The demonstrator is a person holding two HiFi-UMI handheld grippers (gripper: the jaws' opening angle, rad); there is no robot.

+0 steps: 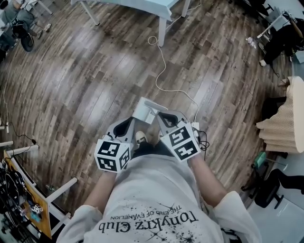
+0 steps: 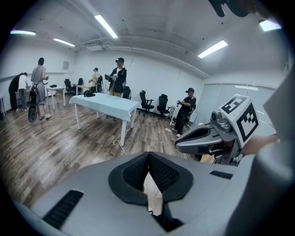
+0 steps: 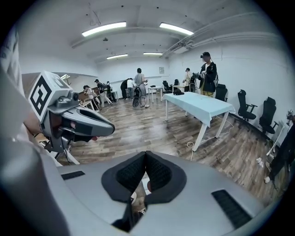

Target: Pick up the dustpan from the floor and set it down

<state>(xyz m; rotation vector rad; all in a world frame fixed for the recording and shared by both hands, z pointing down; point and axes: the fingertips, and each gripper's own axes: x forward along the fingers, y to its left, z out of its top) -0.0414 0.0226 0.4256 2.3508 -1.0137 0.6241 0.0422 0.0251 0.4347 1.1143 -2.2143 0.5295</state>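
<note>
Dustpan (image 1: 142, 111) lies on the floor (image 1: 90, 80) just ahead, between left tongs (image 2: 148, 156) and right tongs (image 3: 146, 154) — both closed, empty — and I judge its handle nearer the right.

Brown woodgrain floor (image 1: 95, 71); seemingly pale-blue table (image 1: 142, 5)

Both grippers closed, side by side in front of the body.
In the head view the left gripper (image 1: 127, 122) sits at 9 o'clock of the right gripper (image 1: 162, 116), near it but apart. The left points toward 1 o'clock, the right toward 11, and both tilt downward. Each pair of jaws meets at the tips with nothing between them. The left forearm (image 1: 101, 190) and right forearm (image 1: 210, 184) reach up from 6 o'clock out of white sleeves (image 1: 85, 223).
</note>
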